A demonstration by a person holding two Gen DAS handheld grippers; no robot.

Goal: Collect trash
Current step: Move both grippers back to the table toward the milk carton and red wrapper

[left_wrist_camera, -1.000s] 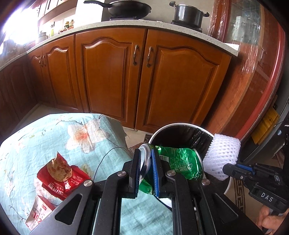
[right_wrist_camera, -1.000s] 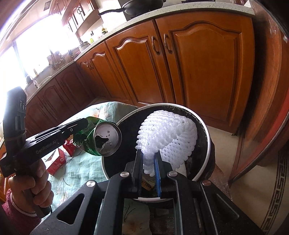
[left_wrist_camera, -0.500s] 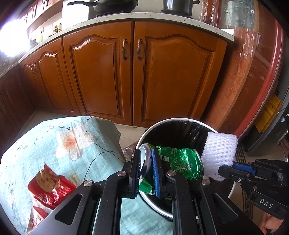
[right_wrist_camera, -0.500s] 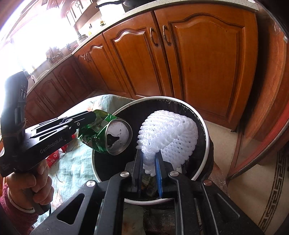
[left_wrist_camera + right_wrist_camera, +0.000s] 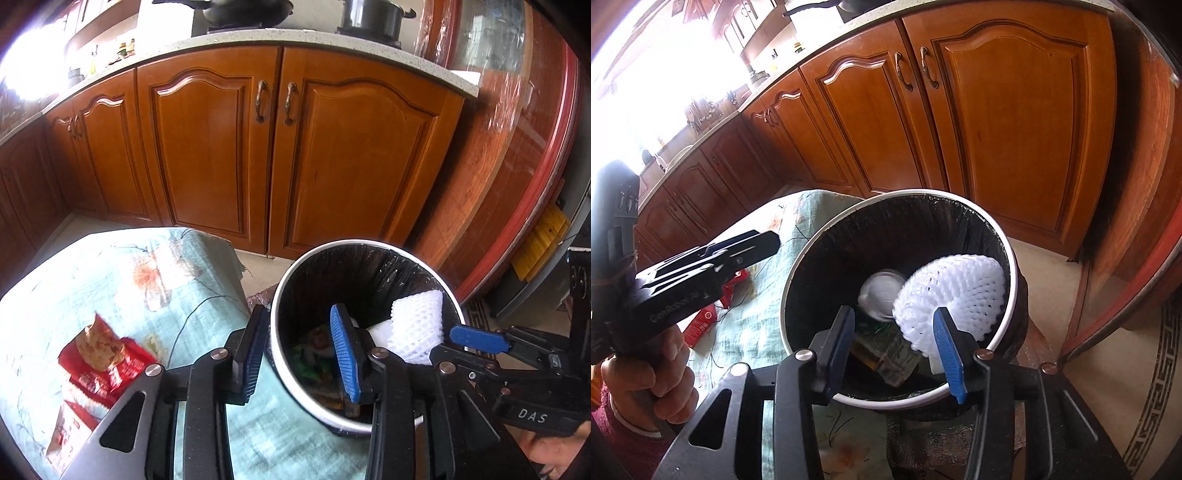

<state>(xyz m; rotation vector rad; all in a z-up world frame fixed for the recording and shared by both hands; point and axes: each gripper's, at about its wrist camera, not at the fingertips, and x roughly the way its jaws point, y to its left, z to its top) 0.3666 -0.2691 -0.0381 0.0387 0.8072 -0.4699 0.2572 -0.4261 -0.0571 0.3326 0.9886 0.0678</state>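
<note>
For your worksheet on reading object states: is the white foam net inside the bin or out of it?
Partly in: the white foam net sits within the bin mouth, its top near rim level, between the open right gripper fingers.

- The left wrist view looks forward and down along the left gripper (image 5: 299, 354), close above the near-left rim of the bin (image 5: 275, 314), facing the cabinets (image 5: 273, 147).
- The right wrist view looks along the right gripper (image 5: 895, 345) from the bin's (image 5: 1012, 295) near side, tilted left, also close over the opening, facing the same cabinets (image 5: 960, 122).
- Both views share the bin, the foam net (image 5: 417, 325) (image 5: 953, 291), the cloth (image 5: 110, 280) (image 5: 757, 321), and the cabinets.
- Each view catches the other tool: the right gripper (image 5: 476, 338) at lower right, the left gripper (image 5: 753, 243) at left.
</note>
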